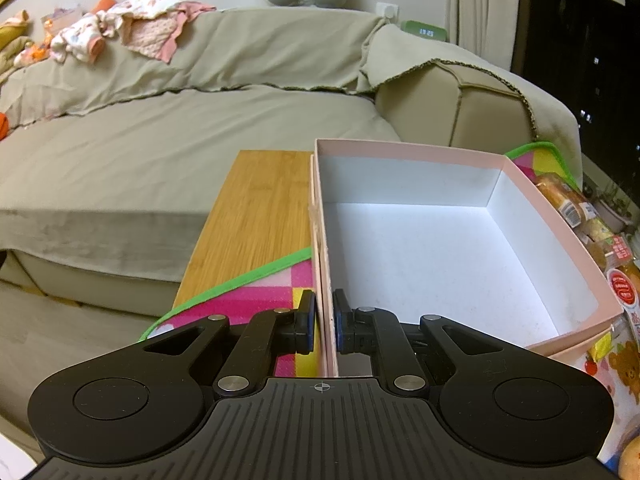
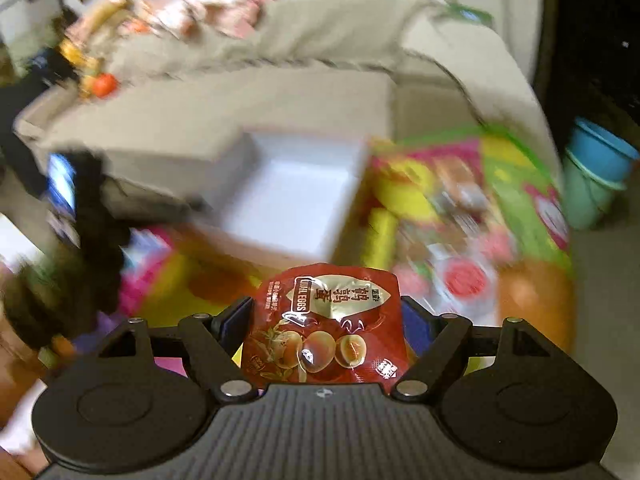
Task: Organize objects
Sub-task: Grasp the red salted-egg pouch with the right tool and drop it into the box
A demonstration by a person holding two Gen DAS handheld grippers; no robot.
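- Two tongs are working here, and we are starting with the left gripper (image 1: pixel 325 322): its jaws are closed tight on the near left wall of the pink box (image 1: pixel 560 236), one blue pad outside the wall and one inside.
- We are seeing that the pink box is standing open, with a white inside and nothing lying on its floor in the left wrist view.
- The right gripper (image 2: pixel 326 320) is carrying a red packet of quail eggs (image 2: pixel 324 332) between its fingers; the jaws are standing wide, and the left pad seems to be touching the packet's edge, but we cannot tell if the right pad is pressing on it.
- The packet is sitting upright between the fingers, its printed face is turning to the camera, and the blurred box (image 2: pixel 296 196) is lying beyond and a little to the left of it.
- The box is resting partly on a colourful play mat (image 1: pixel 256 300) with a green border and partly on a wooden board (image 1: pixel 256 208).
- Just beside the right wall of the box, several snack packages (image 1: pixel 580 208) are lying on the mat.
- Behind the board a sofa (image 1: pixel 160 152) with a beige cover is standing, with baby clothes (image 1: pixel 132 28) on its back.
- In the right wrist view, which is much blurred, a blue bucket (image 2: pixel 600 172) is standing at the far right on the floor.
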